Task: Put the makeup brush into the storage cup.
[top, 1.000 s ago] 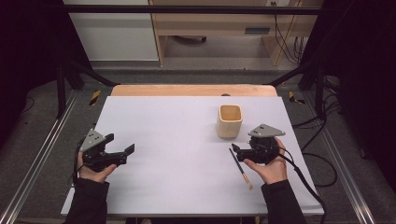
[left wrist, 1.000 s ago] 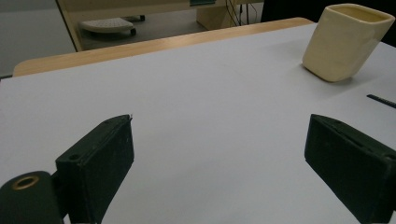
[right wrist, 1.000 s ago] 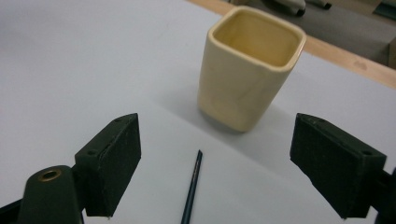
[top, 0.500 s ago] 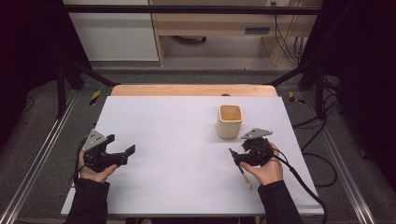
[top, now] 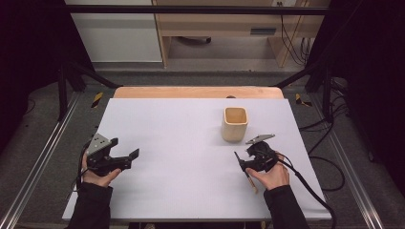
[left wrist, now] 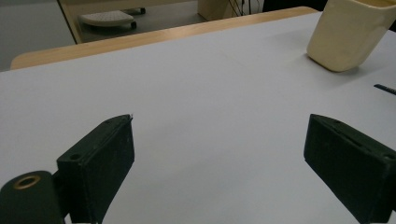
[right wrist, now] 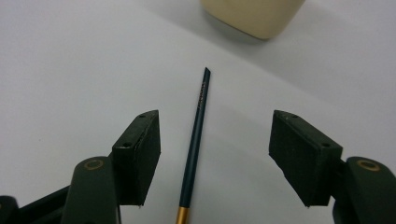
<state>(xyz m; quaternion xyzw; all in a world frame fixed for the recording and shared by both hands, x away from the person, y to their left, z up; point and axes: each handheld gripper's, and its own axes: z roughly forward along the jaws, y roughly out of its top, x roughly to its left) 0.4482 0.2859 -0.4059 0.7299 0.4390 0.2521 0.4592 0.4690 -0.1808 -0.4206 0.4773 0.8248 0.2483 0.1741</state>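
**A:** Where did things stand at that point?

**B:** I had my right gripper (top: pixel 242 164) lowered over the pencil (right wrist: pixel 195 140), which lay flat on the white table (top: pixel 181 143), just on my side of the cream cup (top: pixel 235 124). Its dark shaft ran between my jaws, tip toward the cup, the gold band at the end nearest me.

**A:** Were you gripping it yet?

**B:** No. The jaws had just been closing in, but they were apart, with a clear gap on either side of the shaft. Neither pad touched it.

**A:** And your other hand?

**B:** My left gripper (top: pixel 125 157) sat well to the left of the cup, spread wide with nothing between its jaws, just bare table.

**A:** So how much was done?

**B:** Very little, by my judgement. The pencil was on the table and the cup stood upright beyond it; I couldn't see anything inside. I had lined up the grasp, nothing more.

**A:** What remained?

**B:** Pinching the shaft, lifting it, and, I'd guess, carrying it to the cup and dropping it in. That was all ahead.
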